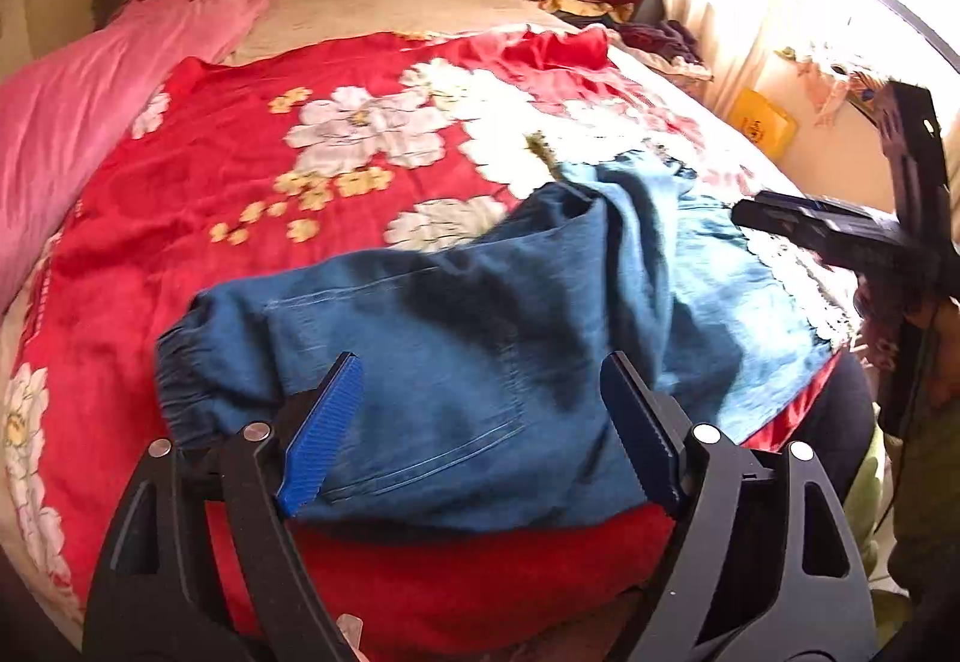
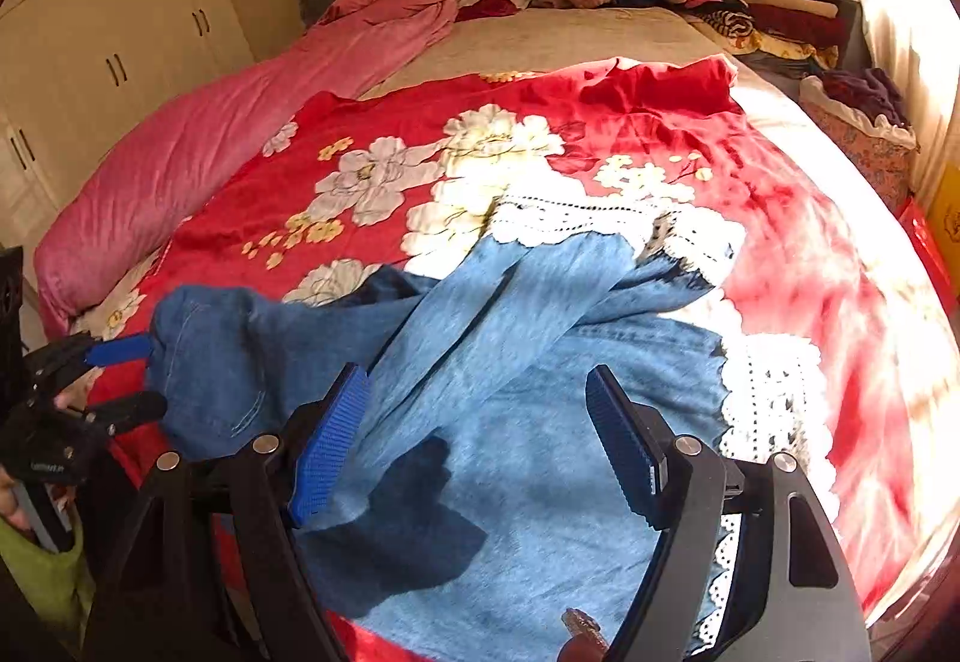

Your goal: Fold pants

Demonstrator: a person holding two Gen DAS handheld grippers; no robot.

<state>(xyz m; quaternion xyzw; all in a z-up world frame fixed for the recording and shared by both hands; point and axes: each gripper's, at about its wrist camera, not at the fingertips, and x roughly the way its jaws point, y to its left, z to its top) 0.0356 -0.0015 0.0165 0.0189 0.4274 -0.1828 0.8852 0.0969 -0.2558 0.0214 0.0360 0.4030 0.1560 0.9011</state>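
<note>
With both my left gripper (image 1: 480, 422) and right gripper (image 2: 477, 440) spread wide and gripping nothing, the blue pants (image 1: 456, 338) lie crumpled near the bed's (image 1: 384, 2) front edge on the red floral blanket (image 1: 240, 170).

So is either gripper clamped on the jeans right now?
No, the left gripper and right gripper both stand open above the blue jeans, pads clear of the denim.
</note>
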